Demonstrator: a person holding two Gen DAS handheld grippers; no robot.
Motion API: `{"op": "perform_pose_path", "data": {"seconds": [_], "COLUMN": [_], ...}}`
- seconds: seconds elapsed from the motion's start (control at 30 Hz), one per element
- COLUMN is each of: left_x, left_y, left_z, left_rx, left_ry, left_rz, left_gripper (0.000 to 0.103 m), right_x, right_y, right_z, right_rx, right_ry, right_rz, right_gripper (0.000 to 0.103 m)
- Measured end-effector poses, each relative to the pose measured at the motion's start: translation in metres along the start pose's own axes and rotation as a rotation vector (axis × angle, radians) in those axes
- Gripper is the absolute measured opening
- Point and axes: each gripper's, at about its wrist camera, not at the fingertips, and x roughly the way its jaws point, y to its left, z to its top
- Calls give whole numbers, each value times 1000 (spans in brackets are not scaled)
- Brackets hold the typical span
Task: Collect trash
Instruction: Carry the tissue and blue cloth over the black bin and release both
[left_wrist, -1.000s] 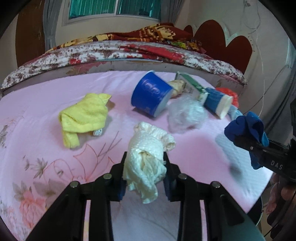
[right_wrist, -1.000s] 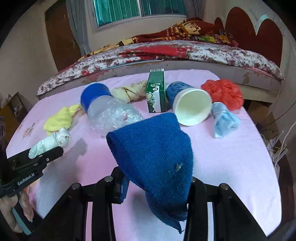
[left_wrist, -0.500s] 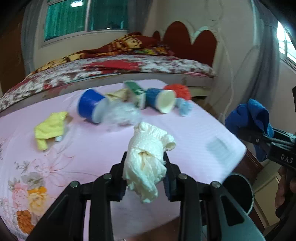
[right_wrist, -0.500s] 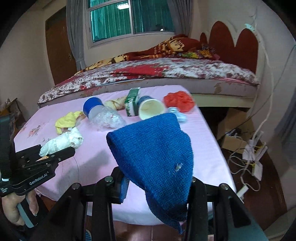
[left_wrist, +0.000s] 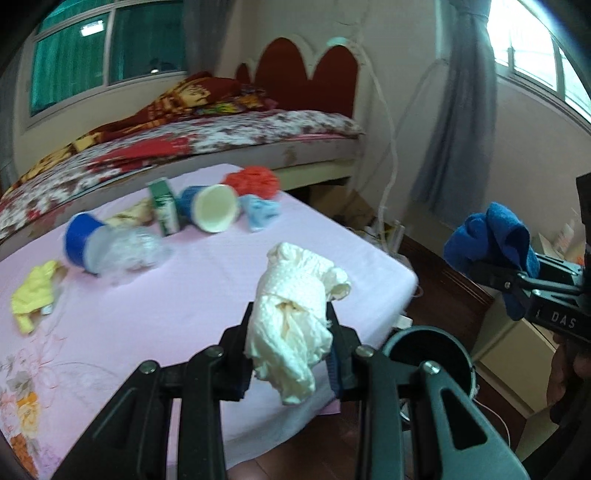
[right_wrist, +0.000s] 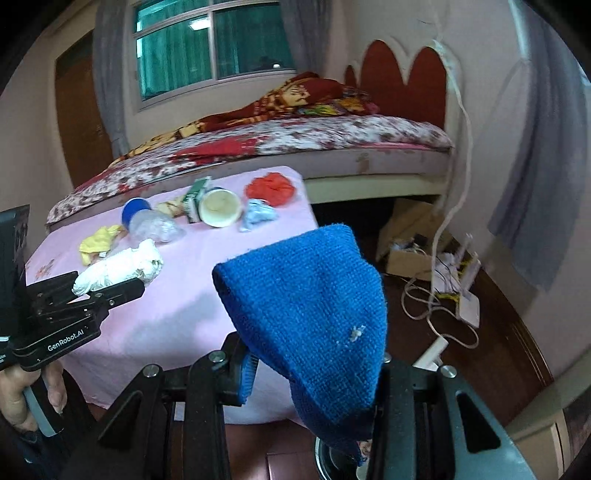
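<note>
The left gripper (left_wrist: 291, 347) is clamped on a crumpled white paper towel (left_wrist: 295, 317) over the pink table's (left_wrist: 147, 314) corner — just left of the round black bin (left_wrist: 428, 350). Swing it fully over the rim before opening. The right gripper (right_wrist: 314, 373), pinching a blue knitted cloth (right_wrist: 314, 317), hangs above that bin — release low.

On the bench (left_wrist: 207, 288), toward the upper left of the left wrist frame, lie a rag (left_wrist: 31, 295), a bottle (left_wrist: 110, 247), a carton (left_wrist: 164, 210), a cup (left_wrist: 210, 212) and two bags in a loose row. The bed (left_wrist: 221, 136) stands behind it. A bin (left_wrist: 428, 350) sits at lower right, off the bench's corner.
</note>
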Motion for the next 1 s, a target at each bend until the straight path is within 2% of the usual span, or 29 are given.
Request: {"op": "perform_pose_path", "data": {"seconds": [0.27, 0.53, 0.73, 1.0], "left_x": [20, 45, 68, 104], "left_y": [-62, -124, -154, -175], "left_z": [-4, -18, -33, -56], "left_rx": [77, 189, 239, 270], "left_ry": [33, 94, 159, 284], "left_rz": [-94, -237, -294, -371], "left_gripper": [33, 33, 33, 35], "right_x": [-12, -17, -11, 21], "right_y": [-48, -99, -122, -144], "right_z": [-37, -66, -99, -141], "right_rx": [62, 144, 155, 135], "right_ry": [39, 70, 135, 249], "right_rz": [-73, -126, -144, -139], "right_gripper": [41, 41, 41, 42]}}
